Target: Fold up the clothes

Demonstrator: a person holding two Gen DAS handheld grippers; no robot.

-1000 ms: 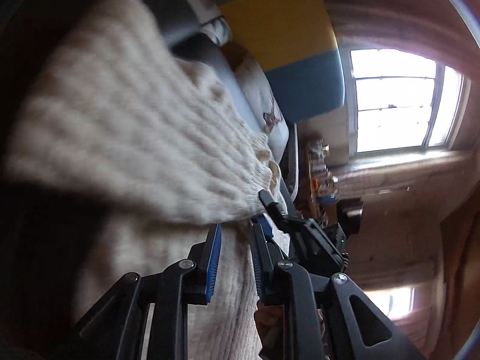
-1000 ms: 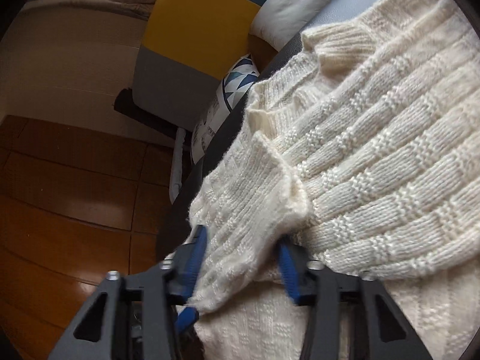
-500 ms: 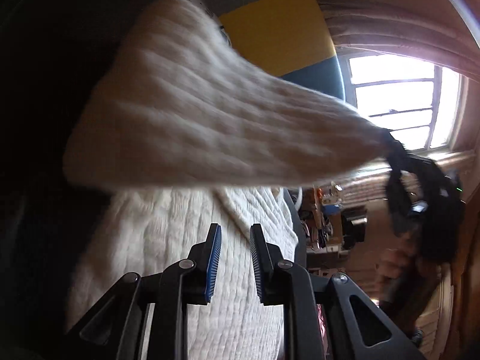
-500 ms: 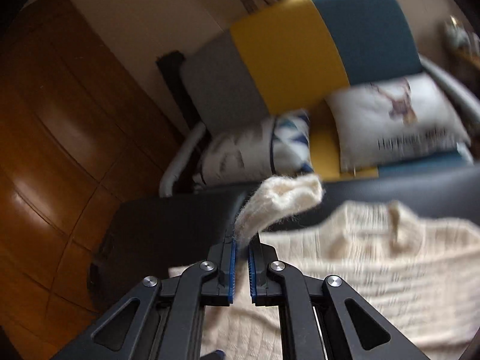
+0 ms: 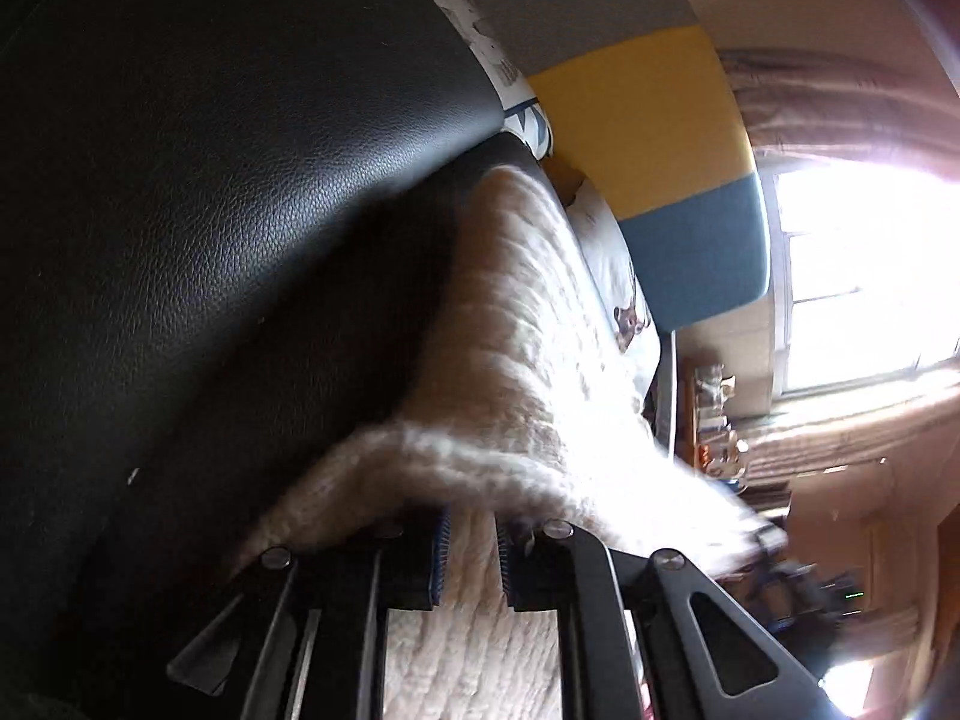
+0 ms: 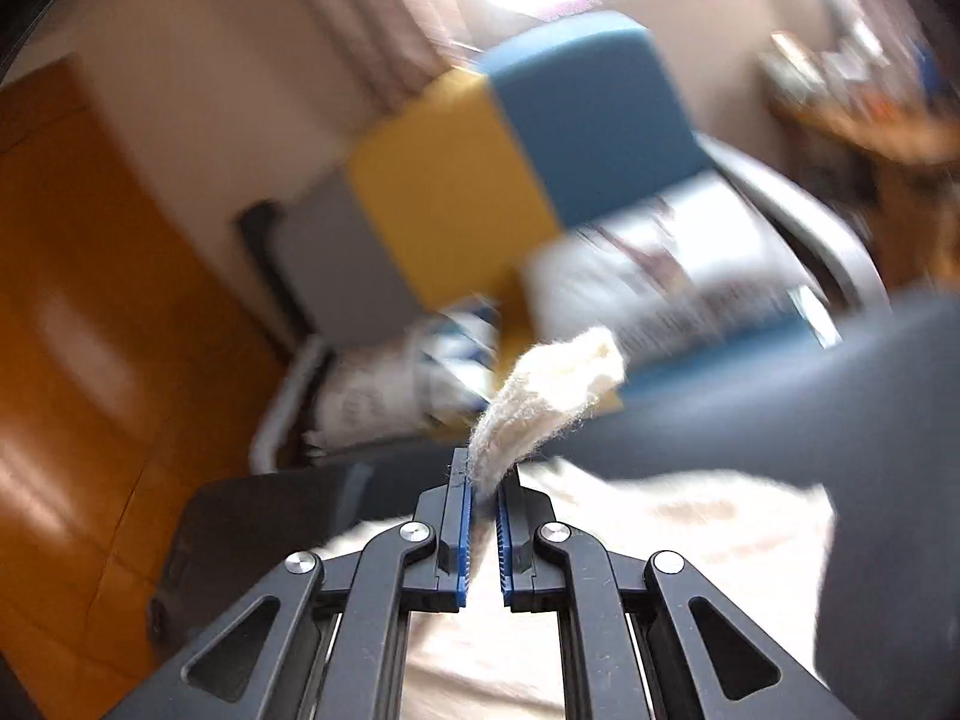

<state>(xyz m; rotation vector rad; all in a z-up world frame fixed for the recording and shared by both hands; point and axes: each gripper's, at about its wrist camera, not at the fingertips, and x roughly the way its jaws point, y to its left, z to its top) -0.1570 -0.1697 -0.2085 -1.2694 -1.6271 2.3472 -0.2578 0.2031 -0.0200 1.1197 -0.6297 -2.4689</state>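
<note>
Right hand-held gripper (image 6: 483, 498) clamped on sweater (image 6: 558, 384)

Fuzzy cream knit sweater (image 5: 528, 360) lies on grained, slightly glossy black leather seat (image 5: 240, 210); wood floor (image 6: 90, 330) shines.

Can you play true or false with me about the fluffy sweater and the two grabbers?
1. The right gripper is pinching a bit of the cream sweater. True.
2. The sweater is bright red. False: it is cream-white knit.
3. The chair behind has yellow and blue parts. True.
4. The left gripper is wide open with nothing near it. False: its jaws stand close together and are closing, with a fold of sweater draped over its fingertips.
5. The sweater lies on a white table. False: it lies on a black leathery surface.
</note>
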